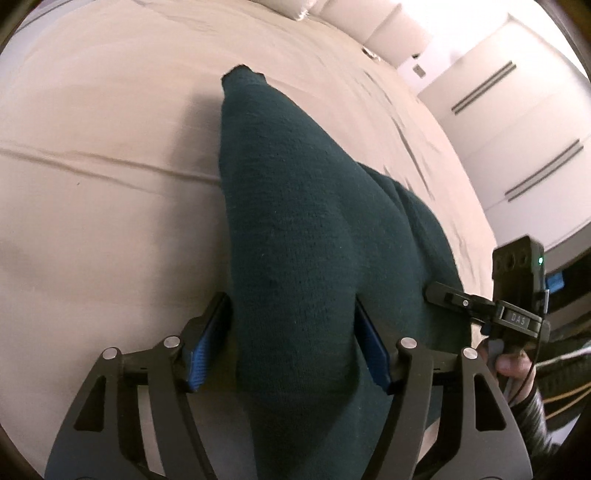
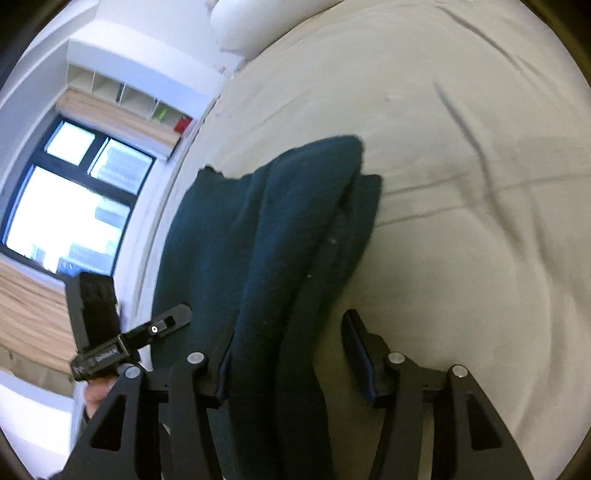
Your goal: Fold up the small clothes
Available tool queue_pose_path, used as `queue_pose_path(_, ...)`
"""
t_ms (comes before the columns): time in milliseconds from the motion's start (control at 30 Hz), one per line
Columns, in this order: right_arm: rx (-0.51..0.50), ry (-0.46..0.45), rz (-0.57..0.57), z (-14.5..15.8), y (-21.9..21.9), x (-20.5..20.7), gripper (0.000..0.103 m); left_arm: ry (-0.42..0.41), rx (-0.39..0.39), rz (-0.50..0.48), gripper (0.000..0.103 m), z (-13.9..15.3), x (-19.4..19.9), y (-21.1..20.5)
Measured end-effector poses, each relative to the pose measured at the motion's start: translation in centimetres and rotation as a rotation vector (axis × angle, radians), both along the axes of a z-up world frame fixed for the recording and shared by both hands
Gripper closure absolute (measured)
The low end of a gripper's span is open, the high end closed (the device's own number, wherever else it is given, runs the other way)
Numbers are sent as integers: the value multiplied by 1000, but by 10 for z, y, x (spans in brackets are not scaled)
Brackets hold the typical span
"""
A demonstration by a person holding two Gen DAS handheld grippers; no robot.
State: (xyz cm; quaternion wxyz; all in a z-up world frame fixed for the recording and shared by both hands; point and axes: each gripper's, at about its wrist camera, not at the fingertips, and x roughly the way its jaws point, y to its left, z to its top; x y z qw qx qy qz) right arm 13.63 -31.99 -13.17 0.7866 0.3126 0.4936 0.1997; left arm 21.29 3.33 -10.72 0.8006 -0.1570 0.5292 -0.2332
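Note:
A dark teal knitted garment (image 1: 295,229) lies folded lengthwise on the white bed sheet (image 1: 92,184). My left gripper (image 1: 291,343) is open, its blue-padded fingers on either side of the near end of the garment. The garment also shows in the right wrist view (image 2: 280,236), in several layers. My right gripper (image 2: 291,354) is open, the left finger against the cloth, the right finger standing apart over bare sheet. The right gripper appears at the right edge of the left wrist view (image 1: 480,302), and the left gripper at the left of the right wrist view (image 2: 129,343).
The bed sheet (image 2: 461,184) has creases and a fold line. Pillows (image 2: 243,26) lie at the head of the bed. A white wardrobe (image 1: 517,110) stands beyond the bed, and a window (image 2: 74,199) with shelves above is at the other side.

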Motion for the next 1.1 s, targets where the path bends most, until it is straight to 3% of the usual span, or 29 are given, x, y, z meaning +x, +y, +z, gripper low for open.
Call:
queue_pose_path(67, -23, -14, -28, 7, -1, -7, 42, -34, 23, 25, 37, 4, -8, 3)
queue_pose_path(233, -139, -51, -121, 21, -15, -26, 38, -212, 175, 95, 37, 34, -33, 3)
queue_pose_path(433, -353, -115, -245, 58, -33, -51, 38, -536, 371, 221, 22, 95, -89, -6)
queue_pose_path(533, -456, -251, -280, 95, -21, -72, 36, -679, 429, 268, 2, 126, -117, 4)
queue_pose_path(567, -477, -293, -292, 105, -17, -78, 32, -743, 444, 290, 1, 137, -131, 2)
queue_pose_path(633, -518, -416, -330, 131, -7, -99, 19, -848, 463, 306, 0, 157, -156, -3)
queue_pose_path(667, -527, -470, -346, 143, -5, -107, 7, -889, 480, 312, 0, 166, -166, -8)
queue_pose_path(700, -536, -522, -369, 154, -1, -114, 0, -911, 486, 310, 0, 174, -173, -12)
queue_pose_path(800, -580, -667, -451, 182, 7, -140, 0, -893, 478, 297, 0, 197, -189, -19)
queue_pose_path(900, -614, -746, -443, 206, 15, -158, 0, -845, 483, 294, 0, 216, -200, -19)
queue_pose_path(1000, -639, -768, -416, 221, 23, -170, 0, -822, 463, 291, 0, 230, -213, -18)
queue_pose_path(1100, -685, -727, -399, 224, 32, -174, 0, -759, 453, 287, 0, 234, -224, -15)
